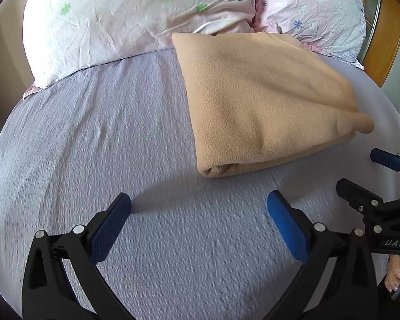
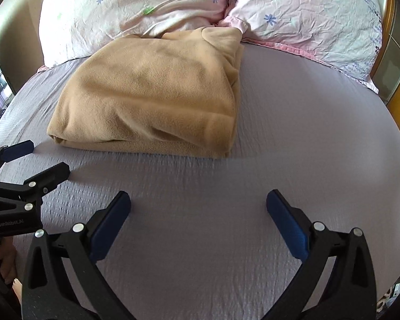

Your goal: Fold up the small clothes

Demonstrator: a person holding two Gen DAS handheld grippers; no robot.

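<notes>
A tan fleece garment [image 1: 264,104] lies folded into a thick bundle on the lilac bed sheet [image 1: 106,138], its far edge against the pillows. It also shows in the right wrist view [image 2: 152,96]. My left gripper [image 1: 198,202] is open and empty, hovering over the sheet just short of the garment's near edge. My right gripper [image 2: 198,202] is open and empty, over bare sheet in front of the garment. Each gripper shows at the edge of the other's view: the right one [image 1: 365,170], the left one [image 2: 42,160].
Two pink floral pillows [image 1: 125,18] [image 2: 314,16] lie along the head of the bed behind the garment. A wooden headboard frame [image 1: 384,40] rises at the right. The sheet [image 2: 306,133] stretches to the right of the garment.
</notes>
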